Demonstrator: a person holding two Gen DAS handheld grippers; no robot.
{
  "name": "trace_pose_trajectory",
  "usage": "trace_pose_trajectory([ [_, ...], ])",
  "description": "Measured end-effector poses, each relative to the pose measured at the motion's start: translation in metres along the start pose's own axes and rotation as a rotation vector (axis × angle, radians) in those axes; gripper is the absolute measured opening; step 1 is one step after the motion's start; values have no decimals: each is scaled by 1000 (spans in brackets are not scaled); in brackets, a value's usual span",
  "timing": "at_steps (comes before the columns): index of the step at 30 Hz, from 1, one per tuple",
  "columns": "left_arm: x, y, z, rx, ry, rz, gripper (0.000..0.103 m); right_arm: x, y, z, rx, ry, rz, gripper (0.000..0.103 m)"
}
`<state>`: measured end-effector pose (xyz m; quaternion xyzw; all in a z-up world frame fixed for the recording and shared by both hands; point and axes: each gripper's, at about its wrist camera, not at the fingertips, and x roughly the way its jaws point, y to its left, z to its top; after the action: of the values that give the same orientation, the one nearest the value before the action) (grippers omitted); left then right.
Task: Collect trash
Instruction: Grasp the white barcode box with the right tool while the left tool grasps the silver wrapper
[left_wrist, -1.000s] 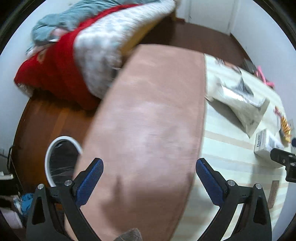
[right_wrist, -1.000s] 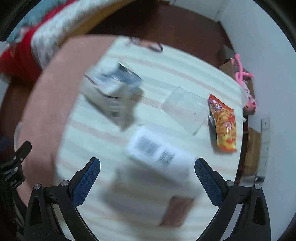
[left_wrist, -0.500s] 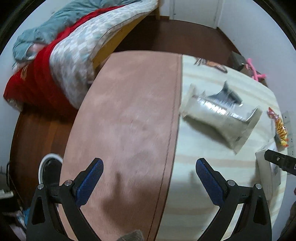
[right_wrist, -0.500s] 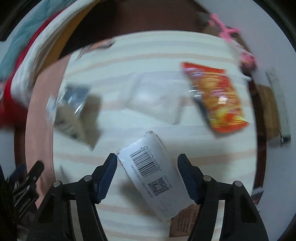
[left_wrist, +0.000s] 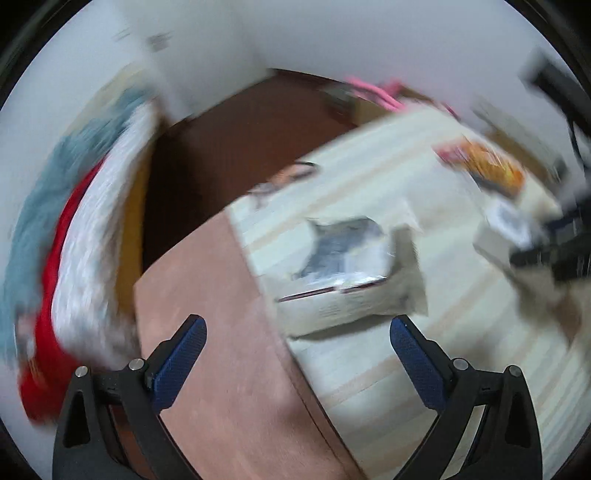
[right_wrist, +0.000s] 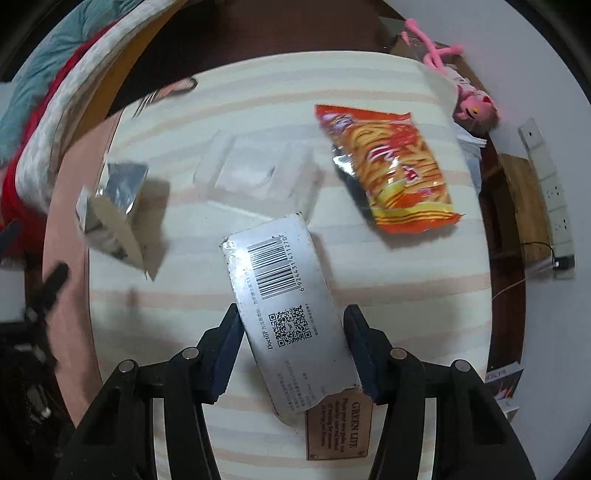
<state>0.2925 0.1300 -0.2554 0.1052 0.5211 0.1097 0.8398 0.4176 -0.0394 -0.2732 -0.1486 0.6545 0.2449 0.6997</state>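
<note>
r tongs (right_wrist: 293, 341) point straight down over striped worktop (right_wrist: 406, 280), jaws closing w/ white barcode box (right_wrist: 284, 295) between them; l pad at box edge, r pad just beside, firm contact unclear. box lies flat, mid-worktop. orange snack bag (right_wrist: 391, 173) up-right of box, apart. clear plastic tray (right_wrist: 255, 173) above box. torn silver-lined carton (right_wrist: 110, 210) at left. l tongs (left_wrist: 297, 356) wide open, nothing between; view blurred, carton (left_wrist: 343, 266) prob. just ahead of them. pink toy (right_wrist: 465, 96) off far edge.
</note>
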Motion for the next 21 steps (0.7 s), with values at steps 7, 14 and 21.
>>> trace_pose_trajectory([
  [7, 47, -25, 12, 284, 77, -4, 79, 12, -5, 14, 23, 24, 8, 58],
  [14, 45, -35, 10, 281, 87, -73, 11, 28, -9, 17, 18, 38, 12, 57],
  [21, 18, -27, -2, 41, 49, -132, 5, 24, -10, -2, 24, 12, 62, 50],
])
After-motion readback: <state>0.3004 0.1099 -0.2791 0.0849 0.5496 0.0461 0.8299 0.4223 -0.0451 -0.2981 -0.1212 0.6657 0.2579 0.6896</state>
